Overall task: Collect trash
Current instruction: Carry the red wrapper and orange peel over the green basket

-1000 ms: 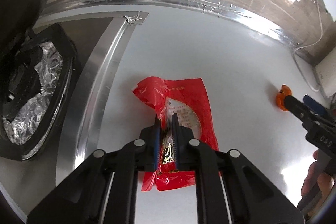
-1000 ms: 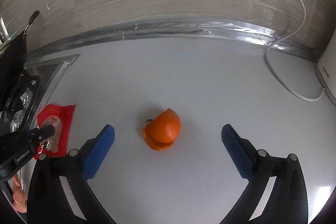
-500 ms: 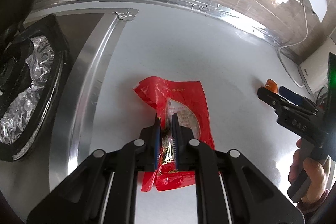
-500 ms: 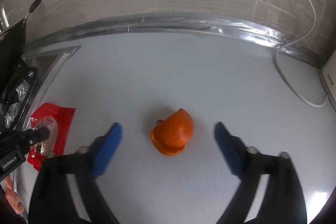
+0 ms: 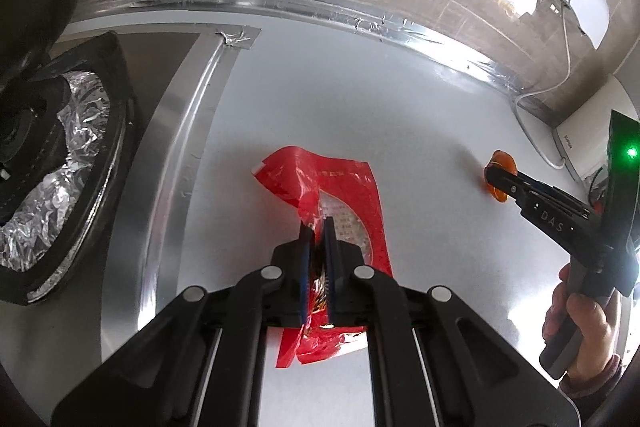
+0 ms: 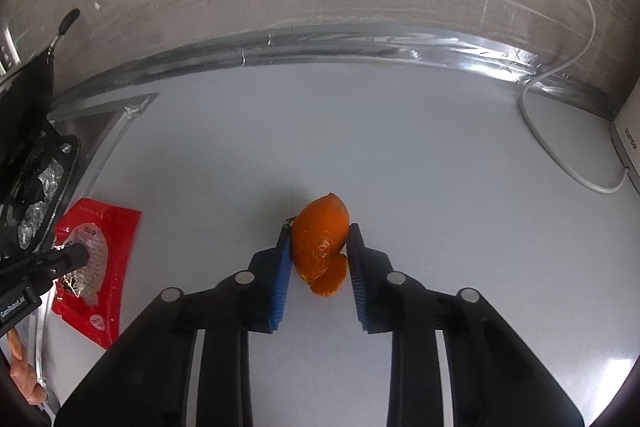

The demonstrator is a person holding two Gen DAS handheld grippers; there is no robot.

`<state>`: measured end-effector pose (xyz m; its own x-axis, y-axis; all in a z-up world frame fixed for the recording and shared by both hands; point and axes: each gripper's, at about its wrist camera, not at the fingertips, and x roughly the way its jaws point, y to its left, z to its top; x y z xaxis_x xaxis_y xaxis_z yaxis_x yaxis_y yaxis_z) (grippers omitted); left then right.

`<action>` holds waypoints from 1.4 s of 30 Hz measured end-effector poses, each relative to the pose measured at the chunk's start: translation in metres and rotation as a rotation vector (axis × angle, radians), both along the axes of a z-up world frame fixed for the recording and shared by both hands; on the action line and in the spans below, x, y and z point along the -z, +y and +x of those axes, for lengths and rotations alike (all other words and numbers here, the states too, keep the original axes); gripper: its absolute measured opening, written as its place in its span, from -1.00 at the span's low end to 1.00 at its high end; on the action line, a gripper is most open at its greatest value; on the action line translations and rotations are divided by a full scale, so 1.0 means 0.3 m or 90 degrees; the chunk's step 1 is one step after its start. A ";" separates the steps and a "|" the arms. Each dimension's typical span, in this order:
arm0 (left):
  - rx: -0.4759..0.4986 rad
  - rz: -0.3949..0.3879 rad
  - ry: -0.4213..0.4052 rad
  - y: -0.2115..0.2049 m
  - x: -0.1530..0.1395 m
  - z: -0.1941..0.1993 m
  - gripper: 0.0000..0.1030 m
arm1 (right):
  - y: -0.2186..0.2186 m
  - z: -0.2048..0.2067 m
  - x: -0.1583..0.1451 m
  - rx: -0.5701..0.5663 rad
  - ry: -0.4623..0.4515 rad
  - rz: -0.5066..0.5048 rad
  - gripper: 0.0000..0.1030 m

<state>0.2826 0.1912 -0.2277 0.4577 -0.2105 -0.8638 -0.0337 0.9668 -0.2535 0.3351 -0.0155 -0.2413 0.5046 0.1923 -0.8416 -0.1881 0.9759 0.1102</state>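
A red snack wrapper [image 5: 348,187] lies crumpled on the white counter [image 5: 360,99], and my left gripper [image 5: 318,223] is shut on its middle, pinching the film between the blue pads. An orange peel [image 6: 320,231] sits on the counter to the right. My right gripper [image 6: 319,233] has the peel between its jaws, which are closing, and both blue pads touch its sides. The left wrist view shows the peel [image 5: 500,163] at the tip of the right gripper [image 5: 494,175]. In the right wrist view the wrapper [image 6: 116,239] and the left gripper [image 6: 80,255] are at the far left.
A foil-lined stove burner [image 5: 52,163] sits left of a taped metal strip [image 5: 180,163]. A white cable [image 6: 560,155] runs to a white appliance [image 6: 628,147] at the right. A grey wall with foil tape along its foot backs the counter. A person's hand [image 5: 580,315] holds the right gripper.
The right gripper's jaws went from wide open to closed against the orange peel. The left gripper stayed shut on the red wrapper and tilted slightly.
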 end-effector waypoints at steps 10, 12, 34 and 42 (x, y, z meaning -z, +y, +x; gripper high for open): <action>0.042 -0.011 -0.036 -0.043 -0.159 -0.125 -0.90 | -0.048 -0.225 -0.171 0.007 -0.041 0.015 -0.48; 0.059 -0.005 -0.042 -0.075 -0.199 -0.178 -0.90 | -0.073 -0.301 -0.204 0.012 -0.045 0.017 -0.48; 0.280 -0.010 -0.006 -0.551 -0.300 -0.992 -0.90 | -0.340 -1.409 -0.326 0.153 0.001 0.008 -0.48; 0.353 0.018 0.051 -0.655 -0.134 -1.200 -0.89 | -0.396 -1.643 -0.308 0.181 0.012 0.020 -0.48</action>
<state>-0.0774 -0.0053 -0.1876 0.2180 -0.3780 -0.8998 0.4643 0.8511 -0.2451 -0.1578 -0.1342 -0.1490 0.5256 0.0717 -0.8477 0.0946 0.9853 0.1419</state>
